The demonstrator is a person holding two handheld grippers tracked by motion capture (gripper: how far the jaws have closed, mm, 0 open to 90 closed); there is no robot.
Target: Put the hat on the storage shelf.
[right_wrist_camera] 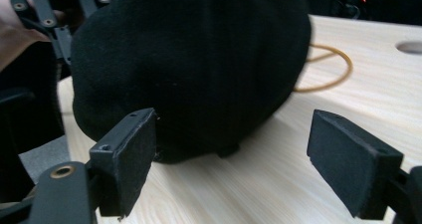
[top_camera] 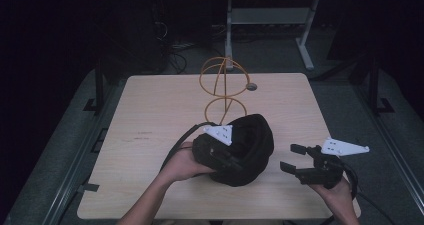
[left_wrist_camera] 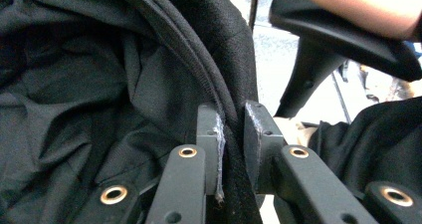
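- The light wooden worktop (top_camera: pixel 150 115) carried everything; a small round hole (top_camera: pixel 251 87) sat near its far edge.
- A black knitted hat (top_camera: pixel 247 147) lay near the middle of the near edge, resting on the worktop in the right gripper view (right_wrist_camera: pixel 199 69).
- An orange wire stand (top_camera: pixel 224 87), a ring base under a round cage, stood upright just behind the hat toward the far edge.
- The left gripper (left_wrist_camera: pixel 233 149) had its jaws closed on the hat's ribbed rim, the fabric pinched between them, with the dark lining (left_wrist_camera: pixel 74 99) open beside.
- The right gripper (top_camera: pixel 294 158) hovered near the near right corner, beside the hat and apart from it, its jaws spread wide with nothing between them (right_wrist_camera: pixel 234 164).
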